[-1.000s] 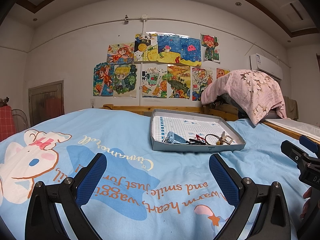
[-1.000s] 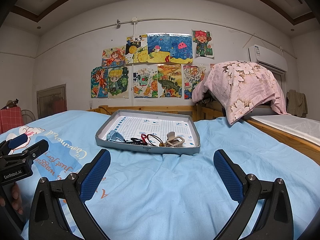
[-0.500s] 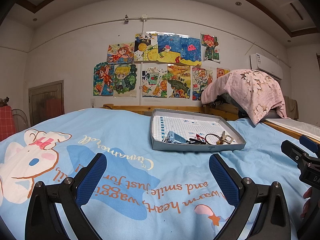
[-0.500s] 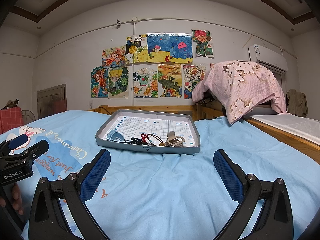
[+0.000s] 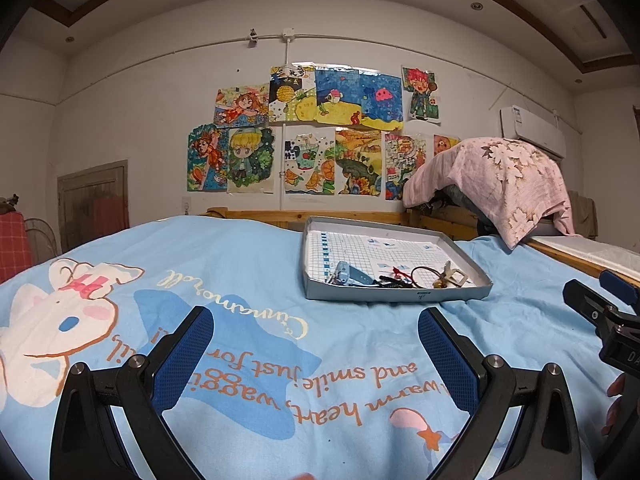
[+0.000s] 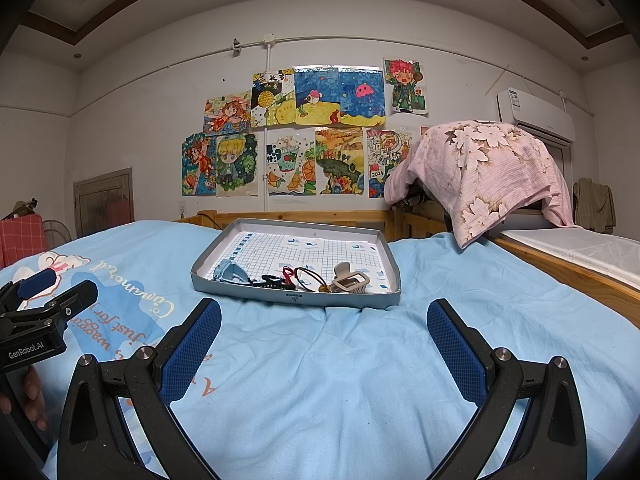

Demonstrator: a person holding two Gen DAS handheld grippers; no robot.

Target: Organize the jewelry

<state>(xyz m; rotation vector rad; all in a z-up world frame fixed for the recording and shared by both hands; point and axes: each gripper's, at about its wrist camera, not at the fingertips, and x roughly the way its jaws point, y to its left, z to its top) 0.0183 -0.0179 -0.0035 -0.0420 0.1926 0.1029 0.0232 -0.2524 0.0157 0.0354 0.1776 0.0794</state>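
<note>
Tray: we see a shallow grey tray (image 6: 296, 298) with a grid-printed floor, centre of the right wrist frame, lying on the blue bedsheet (image 6: 360, 360)
Jewelry: a blue-grey clip (image 6: 229, 271), black and red bands (image 6: 298, 276) and a beige claw clip (image 6: 352, 282) cluster along its near wall
Left gripper (image 5: 316, 356): spread wide, holding nothing
Right gripper (image 6: 324, 350): spread wide, holding nothing
Room: we see bare sheet between our fingertips and the tray's near edge

Light-blue bedsheet (image 6: 360, 360) with cartoon print; drawings (image 6: 304, 132) on wall; pink cloth (image 6: 492, 172); air conditioner (image 6: 536, 114).
</note>
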